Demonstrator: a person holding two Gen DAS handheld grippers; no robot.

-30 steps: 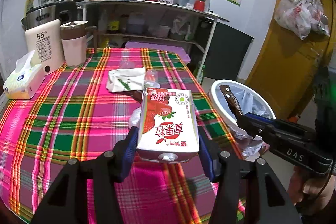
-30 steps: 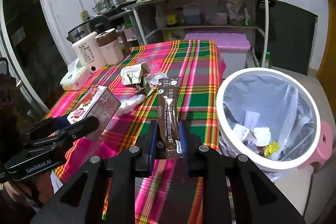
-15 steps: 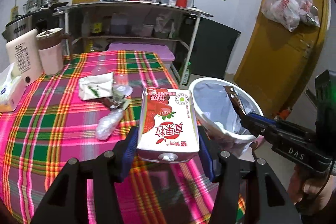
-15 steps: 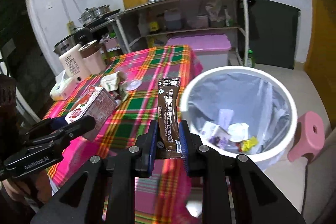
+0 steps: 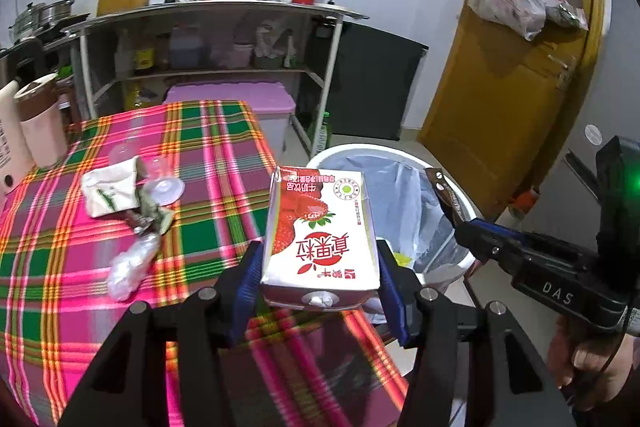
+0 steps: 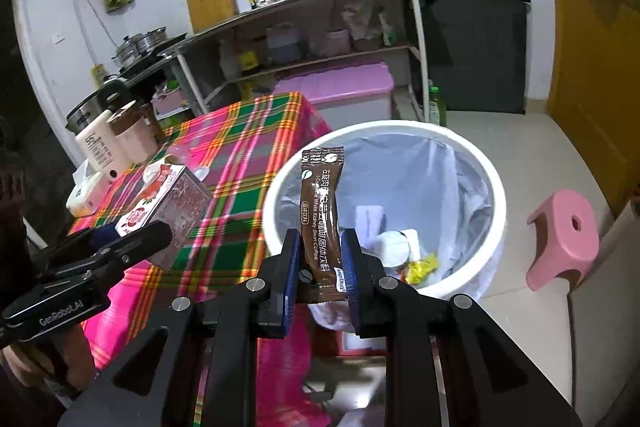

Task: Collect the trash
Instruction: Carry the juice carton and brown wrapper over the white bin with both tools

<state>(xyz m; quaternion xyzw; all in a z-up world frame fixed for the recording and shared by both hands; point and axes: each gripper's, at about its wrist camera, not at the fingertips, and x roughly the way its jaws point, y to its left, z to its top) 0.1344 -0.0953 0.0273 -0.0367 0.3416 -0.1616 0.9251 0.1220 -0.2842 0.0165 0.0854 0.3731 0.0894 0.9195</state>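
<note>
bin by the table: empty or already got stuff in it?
Not empty. The white bin has a clear liner, and at its bottom lie a few pieces of trash: white paper bits and a yellow wrapper. Mostly unfilled.

- Left wrist cam: looks forward-down over plaid-clothed table's (image 5: 72, 267) right edge toward round white lined bin (image 5: 448, 203).
- Right wrist cam: close above same bin (image 6: 490, 179); both share table (image 6: 240, 163), shelf.

The table (image 5: 208, 155) is covered in a pink, green and orange plaid. A white carton (image 5: 320, 231) is printed with red strawberries. The sachet (image 6: 321, 211) is brown with white lettering. The bin (image 6: 472, 163) is white; the stool (image 6: 560, 239) pink; the door (image 5: 504, 75) ochre.
</note>
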